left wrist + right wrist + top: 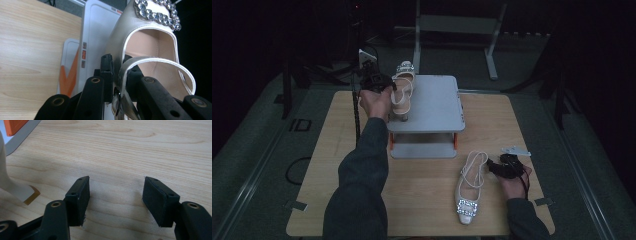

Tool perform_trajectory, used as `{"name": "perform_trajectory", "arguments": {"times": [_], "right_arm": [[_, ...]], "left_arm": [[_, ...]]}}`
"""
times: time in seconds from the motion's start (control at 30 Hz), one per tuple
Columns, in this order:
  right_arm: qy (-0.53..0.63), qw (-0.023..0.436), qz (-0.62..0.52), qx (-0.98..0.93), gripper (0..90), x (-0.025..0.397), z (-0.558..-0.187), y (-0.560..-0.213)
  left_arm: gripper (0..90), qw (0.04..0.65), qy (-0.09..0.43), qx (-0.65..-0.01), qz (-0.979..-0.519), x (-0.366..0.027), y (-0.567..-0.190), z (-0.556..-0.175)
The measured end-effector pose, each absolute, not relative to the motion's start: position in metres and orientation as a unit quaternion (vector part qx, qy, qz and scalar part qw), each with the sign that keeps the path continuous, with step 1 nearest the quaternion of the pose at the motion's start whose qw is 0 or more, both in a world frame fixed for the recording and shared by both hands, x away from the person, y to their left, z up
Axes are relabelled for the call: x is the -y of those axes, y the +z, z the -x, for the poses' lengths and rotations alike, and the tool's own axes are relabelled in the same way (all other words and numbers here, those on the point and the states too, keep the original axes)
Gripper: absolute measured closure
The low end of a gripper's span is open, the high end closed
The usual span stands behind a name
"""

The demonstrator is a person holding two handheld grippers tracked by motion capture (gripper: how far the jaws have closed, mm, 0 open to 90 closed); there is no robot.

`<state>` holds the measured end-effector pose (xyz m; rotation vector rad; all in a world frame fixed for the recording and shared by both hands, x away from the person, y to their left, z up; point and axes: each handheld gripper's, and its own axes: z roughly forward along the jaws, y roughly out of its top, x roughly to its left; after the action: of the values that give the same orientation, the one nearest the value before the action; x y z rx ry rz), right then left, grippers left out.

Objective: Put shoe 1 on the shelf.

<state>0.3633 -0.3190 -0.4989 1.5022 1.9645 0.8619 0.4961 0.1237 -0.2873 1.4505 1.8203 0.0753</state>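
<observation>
On the grey stand at the table's twelve o'clock, the left gripper pinches the side wall of a cream shoe, its jewelled buckle at one o'clock from the jaws. Toward five o'clock on the table, the right gripper rests with jaws spread over bare wood, the second shoe just beside it at nine o'clock.
</observation>
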Motion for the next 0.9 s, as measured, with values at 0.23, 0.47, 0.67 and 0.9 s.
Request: {"name": "perform_trajectory", "arguments": {"times": [0.23,0.47,0.67,0.9], "right_arm": [[0.318,0.258,-0.554,-0.725,38.7,0.319,-0.364,-0.499],[0.319,0.257,-0.555,-0.724,38.7,0.322,-0.364,-0.499],[0.32,0.256,-0.556,-0.723,38.7,0.322,-0.364,-0.499],[0.321,0.255,-0.558,-0.721,38.7,0.322,-0.364,-0.499]], "left_arm": [[80.9,0.385,0.029,-0.723,-0.574,-0.105,-0.289,-0.505],[81.0,0.367,0.041,-0.735,-0.569,-0.091,-0.287,-0.514],[80.7,0.352,0.049,-0.742,-0.568,-0.083,-0.288,-0.52],[80.8,0.324,0.071,-0.746,-0.578,-0.08,-0.29,-0.527]]}}
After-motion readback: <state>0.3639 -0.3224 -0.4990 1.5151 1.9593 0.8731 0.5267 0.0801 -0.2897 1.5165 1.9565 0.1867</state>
